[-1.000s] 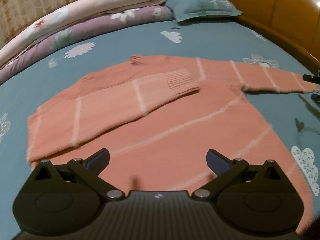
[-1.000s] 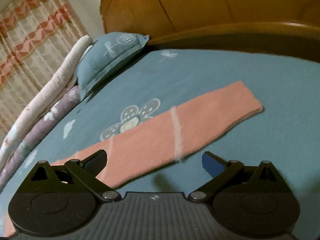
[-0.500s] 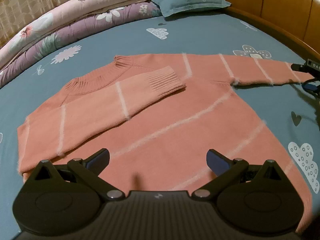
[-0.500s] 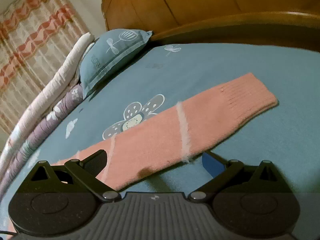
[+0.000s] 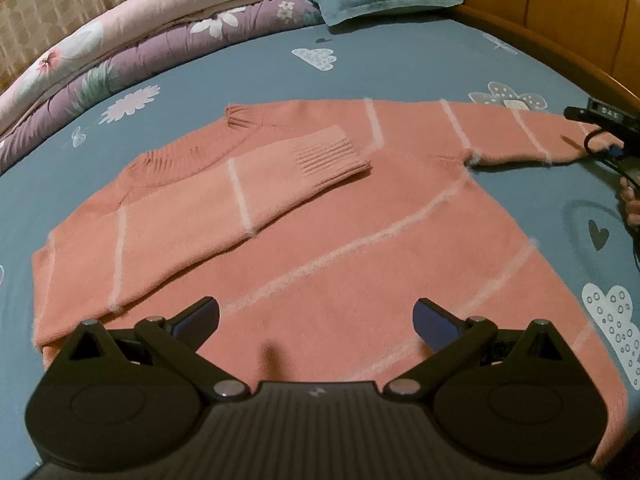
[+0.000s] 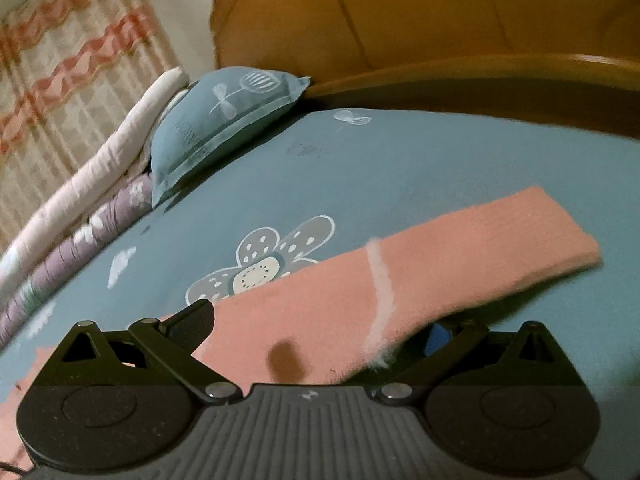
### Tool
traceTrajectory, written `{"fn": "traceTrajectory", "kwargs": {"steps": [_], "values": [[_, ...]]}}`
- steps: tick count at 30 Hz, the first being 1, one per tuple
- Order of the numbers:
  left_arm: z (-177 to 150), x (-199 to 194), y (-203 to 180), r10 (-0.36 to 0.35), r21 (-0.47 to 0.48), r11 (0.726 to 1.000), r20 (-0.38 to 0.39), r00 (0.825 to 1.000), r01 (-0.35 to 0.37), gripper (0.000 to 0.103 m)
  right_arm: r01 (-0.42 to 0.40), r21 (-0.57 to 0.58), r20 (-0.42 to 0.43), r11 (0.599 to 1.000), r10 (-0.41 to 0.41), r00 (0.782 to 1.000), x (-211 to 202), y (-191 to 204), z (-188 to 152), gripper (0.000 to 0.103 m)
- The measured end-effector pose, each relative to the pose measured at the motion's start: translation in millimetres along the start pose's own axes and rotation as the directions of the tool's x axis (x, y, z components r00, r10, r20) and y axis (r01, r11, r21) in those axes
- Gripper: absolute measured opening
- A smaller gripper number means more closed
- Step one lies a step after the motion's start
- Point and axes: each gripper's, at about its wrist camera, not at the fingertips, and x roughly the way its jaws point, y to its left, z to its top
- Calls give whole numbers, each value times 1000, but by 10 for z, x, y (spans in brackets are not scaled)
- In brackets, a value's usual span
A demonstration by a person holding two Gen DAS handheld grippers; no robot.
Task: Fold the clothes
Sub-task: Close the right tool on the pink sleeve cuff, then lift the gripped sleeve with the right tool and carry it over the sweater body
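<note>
Pink sweater (image 5: 328, 248), one sleeve folded, left gripper (image 5: 316, 316) wide, right gripper (image 6: 320, 324) wide around other sleeve (image 6: 460, 268)

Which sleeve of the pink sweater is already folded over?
The left sleeve: its ribbed cuff lies across the sweater chest. The other sleeve stretches straight out on the bedsheet.

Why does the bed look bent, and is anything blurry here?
Left wrist view: the fisheye lens bows the bed; the sweater is fairly sharp under dim warm light. Right wrist view: the sleeve and curtain are smeared by blur.
</note>
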Motion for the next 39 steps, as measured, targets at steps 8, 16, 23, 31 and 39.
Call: {"fn": "traceTrajectory", "kwargs": {"steps": [8, 16, 23, 31, 39], "values": [[22, -4, -7, 16, -13, 1000, 2, 1000, -16, 102, -33, 54, -12, 998, 34, 999, 26, 169, -23, 103], [15, -124, 48, 40, -14, 999, 28, 999, -40, 102, 27, 1, 56, 1000, -27, 998, 175, 236, 103, 103], [-57, -170, 141, 37, -56, 998, 43, 998, -35, 102, -49, -37, 108, 998, 53, 993, -50, 433, 169, 103], [-206, -301, 254, 10, -24, 1000, 68, 998, -8, 102, -124, -77, 101, 989, 131, 986, -195, 850, 340, 103], [-411, -401, 402, -66, 52, 997, 62, 996, 63, 102, -184, -188, 48, 965, 196, 979, -255, 1470, 379, 103]]}}
